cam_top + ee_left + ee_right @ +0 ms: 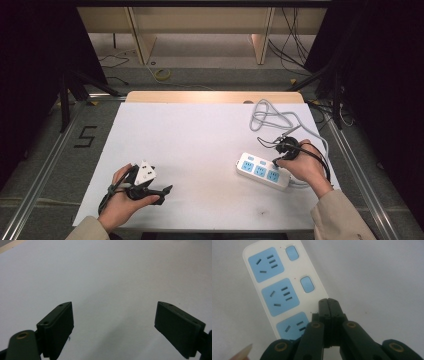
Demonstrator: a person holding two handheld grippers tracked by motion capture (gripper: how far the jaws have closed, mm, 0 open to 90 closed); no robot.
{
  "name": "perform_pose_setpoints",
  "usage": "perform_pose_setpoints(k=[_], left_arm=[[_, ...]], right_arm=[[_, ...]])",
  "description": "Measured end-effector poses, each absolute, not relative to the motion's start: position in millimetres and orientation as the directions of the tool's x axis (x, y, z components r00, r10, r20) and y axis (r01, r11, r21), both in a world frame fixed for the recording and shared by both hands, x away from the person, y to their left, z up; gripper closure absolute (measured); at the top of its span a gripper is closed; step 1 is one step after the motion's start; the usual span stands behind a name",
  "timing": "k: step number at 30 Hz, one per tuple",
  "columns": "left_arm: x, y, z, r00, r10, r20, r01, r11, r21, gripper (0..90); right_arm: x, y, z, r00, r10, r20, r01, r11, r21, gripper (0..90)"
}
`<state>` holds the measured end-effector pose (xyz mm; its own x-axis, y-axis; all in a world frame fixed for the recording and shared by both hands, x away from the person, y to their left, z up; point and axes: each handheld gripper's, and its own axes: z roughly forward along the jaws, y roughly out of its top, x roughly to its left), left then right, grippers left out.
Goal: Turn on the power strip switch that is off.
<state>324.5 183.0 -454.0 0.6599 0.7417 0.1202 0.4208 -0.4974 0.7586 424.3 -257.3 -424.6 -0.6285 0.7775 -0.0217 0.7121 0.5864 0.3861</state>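
White table [200, 145] | power strip [263, 171] near its right edge | right gripper [328, 301] — jaws together, empty — over third switch; press straight down, gently | left gripper [113, 320] jaws apart, idle.

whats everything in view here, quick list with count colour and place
table: 1, white top with a wood strip along the far edge, centre of the high view
power strip: 1, white with three blue sockets and blue switches, right near part of the table
cable: 1, light grey, looped at the far right of the table
number 5 mark: 1, black, on the floor left of the table
left tongs: 1, black, jaws apart over bare table at near left
right tongs: 1, black, jaws together at the strip's third switch spot
hands: 2, beige sleeves, near edge
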Motion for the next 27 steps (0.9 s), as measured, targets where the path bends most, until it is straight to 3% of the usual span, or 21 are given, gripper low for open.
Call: perform_pose_setpoints(k=[27], left_arm=[[324.3,182.7,-454.1,0.665,0.737,0.122,0.421,-0.504,0.754,15.3]], right_arm=[[425.5,-253.4,-426.5,-0.617,0.787,-0.010,0.737,0.582,0.343,90.0]])
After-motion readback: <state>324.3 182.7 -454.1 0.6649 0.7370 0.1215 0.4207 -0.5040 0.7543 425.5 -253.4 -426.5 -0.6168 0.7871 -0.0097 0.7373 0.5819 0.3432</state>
